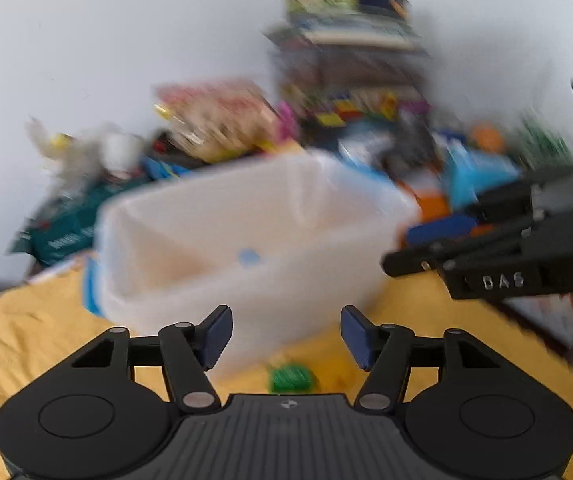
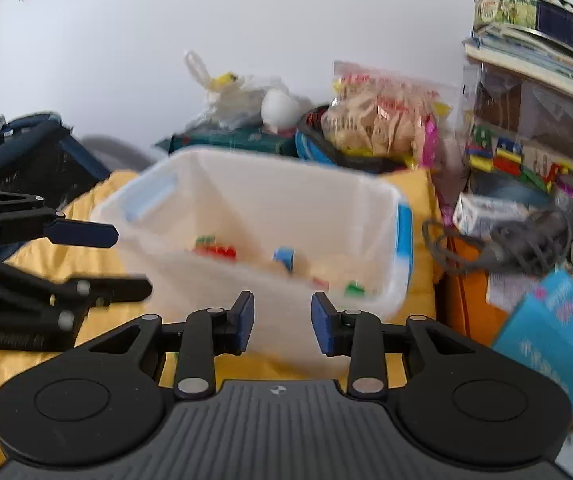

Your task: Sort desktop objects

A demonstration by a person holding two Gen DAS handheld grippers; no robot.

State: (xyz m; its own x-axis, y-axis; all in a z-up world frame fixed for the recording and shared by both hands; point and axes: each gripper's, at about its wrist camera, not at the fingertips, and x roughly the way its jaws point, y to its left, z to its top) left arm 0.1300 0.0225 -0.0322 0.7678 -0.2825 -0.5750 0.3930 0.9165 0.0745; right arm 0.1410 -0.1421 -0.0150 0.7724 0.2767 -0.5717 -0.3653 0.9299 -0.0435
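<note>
With both the left tongs [image 1: 286, 336] and right tongs [image 2: 282, 322] parted and empty, I go low for the green block [image 1: 291, 378] beside the clear bin [image 1: 246, 240].

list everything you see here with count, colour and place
bin: one, clear white with blue handles, middle of the yellow cloth
small blocks: several, red, green and blue, inside the bin
green block: one, on the cloth in front of the bin
yellow cloth: one, under the bin
snack bag: one, clear, behind the bin
round tin: one, dark blue, top of the pile at right
blue book: one, lower right
left gripper: black, blue pads, open, empty
right gripper: black, blue pads, open, empty
</note>
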